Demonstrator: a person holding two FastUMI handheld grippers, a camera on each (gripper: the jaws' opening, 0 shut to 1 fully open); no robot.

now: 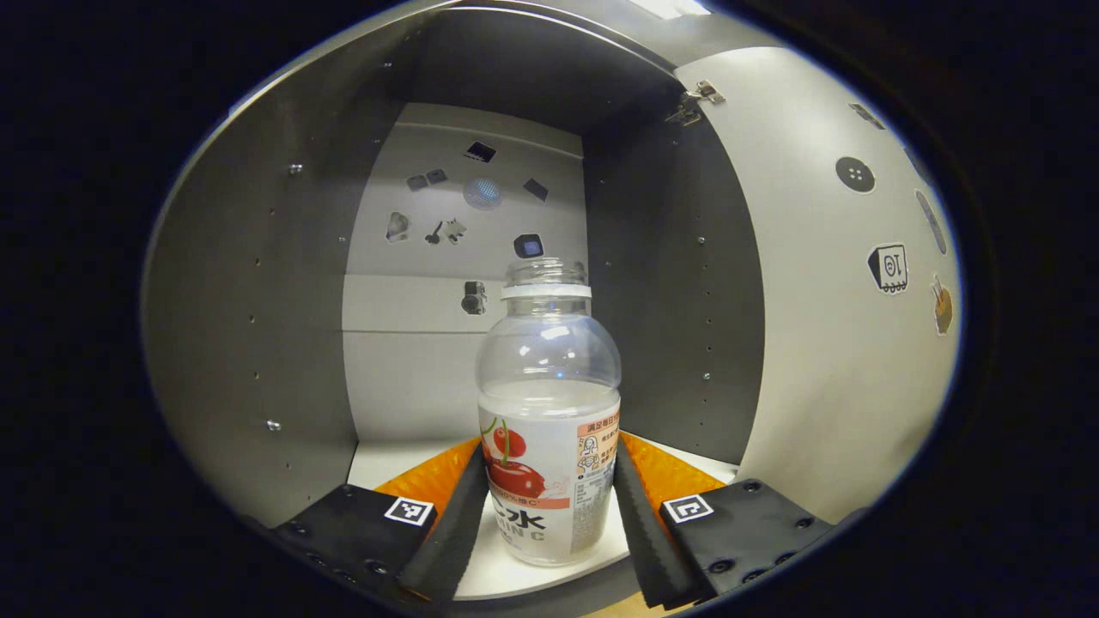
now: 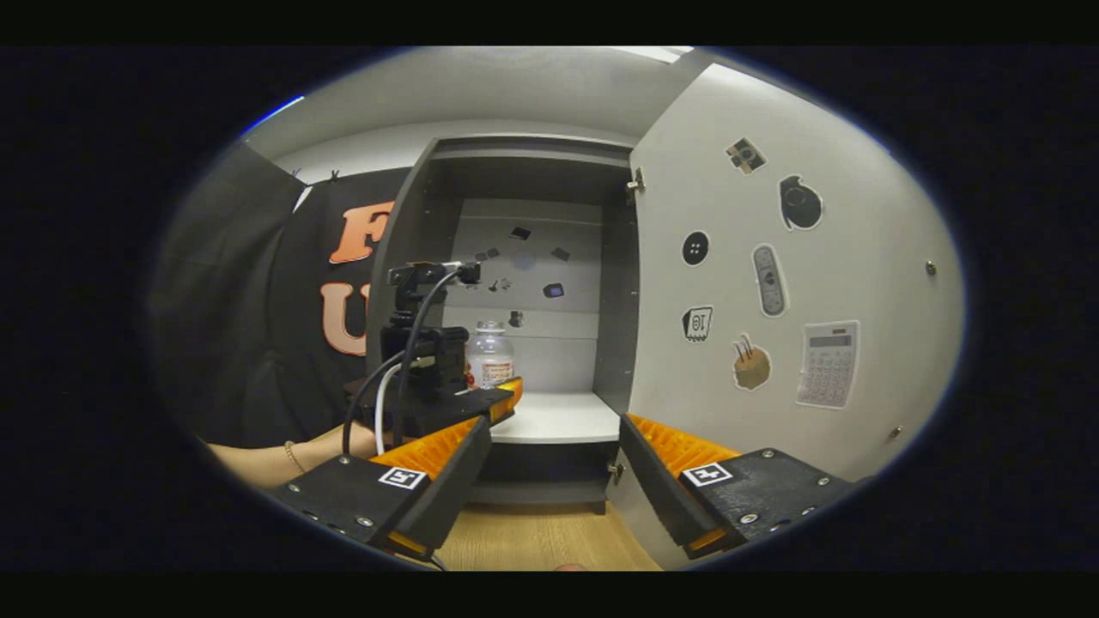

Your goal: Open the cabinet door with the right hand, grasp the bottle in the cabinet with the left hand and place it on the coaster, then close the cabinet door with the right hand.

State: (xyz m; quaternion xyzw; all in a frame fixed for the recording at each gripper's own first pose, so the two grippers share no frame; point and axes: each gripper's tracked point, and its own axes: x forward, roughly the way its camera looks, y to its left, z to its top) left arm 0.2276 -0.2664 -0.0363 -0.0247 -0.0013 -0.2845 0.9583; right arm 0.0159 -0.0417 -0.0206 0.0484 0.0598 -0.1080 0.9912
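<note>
Wooden tabletop point(image 2: 532, 536) in front, light grain. Black cloth wall point(image 2: 258, 283) at the left. Pale ceiling point(image 2: 481, 90) above, with a bright light panel point(image 1: 670, 7) at the top edge. A cable point(image 2: 403, 360), dark beside white, loops down at the left.

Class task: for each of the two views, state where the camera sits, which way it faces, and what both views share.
Left gripper view: on the left hand-held gripper, inside the cabinet, facing the bottle between its fingers.
Right gripper view: on the right hand-held gripper, outside, facing the cabinet front; a forearm shows.
Shared: bottle, open door, cabinet interior.
</note>
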